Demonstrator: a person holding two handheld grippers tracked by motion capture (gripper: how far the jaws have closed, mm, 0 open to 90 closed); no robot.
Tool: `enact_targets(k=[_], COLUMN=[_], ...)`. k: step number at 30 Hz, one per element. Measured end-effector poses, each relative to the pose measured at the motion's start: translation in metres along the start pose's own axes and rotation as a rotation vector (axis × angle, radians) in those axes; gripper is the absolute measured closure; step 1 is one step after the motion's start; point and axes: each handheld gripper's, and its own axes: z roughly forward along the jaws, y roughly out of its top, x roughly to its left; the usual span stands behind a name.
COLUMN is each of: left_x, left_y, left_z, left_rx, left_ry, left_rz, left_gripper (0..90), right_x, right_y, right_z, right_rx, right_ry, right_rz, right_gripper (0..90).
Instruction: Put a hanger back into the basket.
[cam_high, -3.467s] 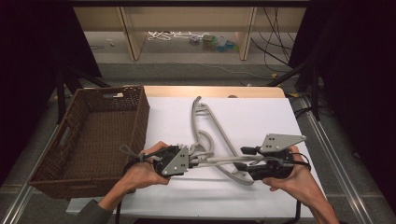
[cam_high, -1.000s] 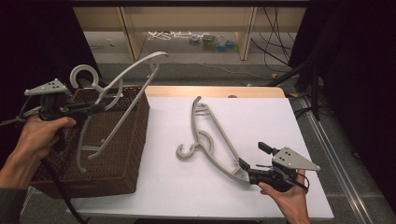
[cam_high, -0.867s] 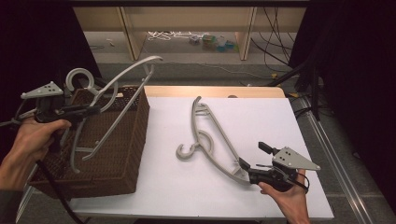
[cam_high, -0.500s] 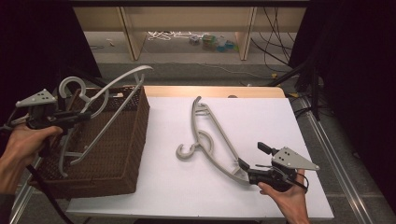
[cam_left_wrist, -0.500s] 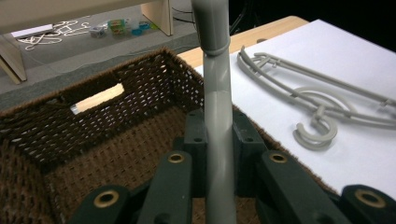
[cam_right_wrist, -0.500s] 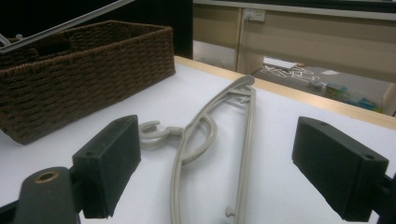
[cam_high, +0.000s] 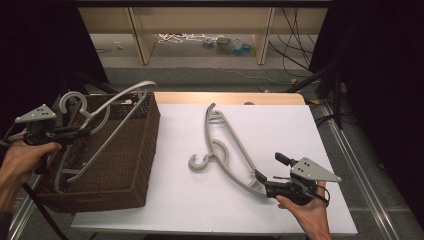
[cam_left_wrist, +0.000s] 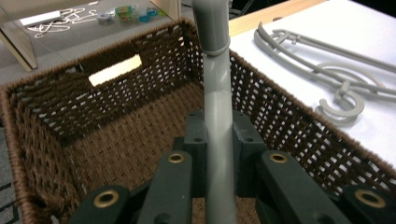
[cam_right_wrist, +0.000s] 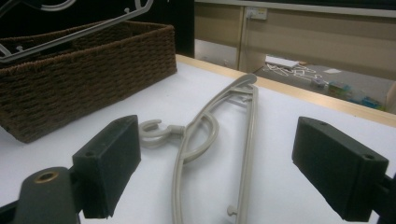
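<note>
At the left of the high view, a grey plastic hanger (cam_high: 102, 125) is being held over the brown wicker basket (cam_high: 135, 165) by the left tongs (cam_high: 82, 132), which are being kept clamped tight on a bar of it; in the left gripper view that bar (cam_left_wrist: 218, 130) is being pinched between the two black pads and is rising straight up the middle of the frame, above the woven basket floor (cam_left_wrist: 112, 140). The hanger is being carried tilted, its hook (cam_high: 75, 102) up near the hand and its long arm slanting toward the upper right over the basket rim, apparently so that it can be lowered inside lengthwise rather than caught across the walls. It is being seen as a slim, pale grey moulded piece with a curved shoulder, a straight lower bar and a round hook. A second hanger (cam_high: 225, 150) of the same kind is lying flat on the white counter (cam_high: 280, 125) in the middle of the frame, its hook toward the lower left. The right tongs (cam_high: 267, 172) are being held wide open and empty at the lower right, just beside its near end, probably ready for picking it up; in the right gripper view it (cam_right_wrist: 210, 154) is lying between the parted pads
</note>
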Motion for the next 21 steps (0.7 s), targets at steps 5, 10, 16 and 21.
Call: enact_targets(k=[5, 10, 16, 21], left_x=[0.007, 0.014, 0.018, 0.021], left_y=[-0.009, -0.017, -0.024, -0.024], left_z=[-0.001, 0.001, 0.01, 0.019], left_rx=[0.024, 0.061, 0.105, 0.176], left_ry=[0.018, 0.038, 0.032, 0.039], left_rz=[-0.017, -0.039, -0.063, -0.05], left_gripper=[79.3, 79.3, 79.2, 79.2], right_x=[-0.001, -0.001, -0.001, -0.001], right_y=[0.0, 0.0, 0.0, -0.001], right_z=[0.0, 0.0, 0.001, 0.001], right_rx=[-0.005, 0.001, 0.002, 0.001], right_ry=[0.0, 0.001, 0.006, 0.001], right_rz=[0.001, -0.001, 0.006, 0.003], right_gripper=[16.4, 16.4, 16.4, 16.4])
